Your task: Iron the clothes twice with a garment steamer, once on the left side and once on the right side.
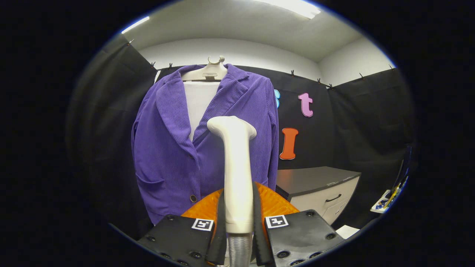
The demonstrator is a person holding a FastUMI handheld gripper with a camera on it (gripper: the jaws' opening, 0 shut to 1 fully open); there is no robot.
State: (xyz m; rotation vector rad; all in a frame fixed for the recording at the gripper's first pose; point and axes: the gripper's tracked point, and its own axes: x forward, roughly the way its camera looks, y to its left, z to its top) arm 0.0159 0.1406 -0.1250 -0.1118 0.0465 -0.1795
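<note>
Garment steamer [236, 167]: upright, its handle clamped between both fingers of the gripper [239, 226]; head raised ahead of them, faceplate turned away, hose cut off below. Purple corduroy jacket [174, 148]: on hanger [210, 70] beyond the steamer; hem hidden by fingers. Cabinet [323, 193]: far right, drawers partly hidden
</note>
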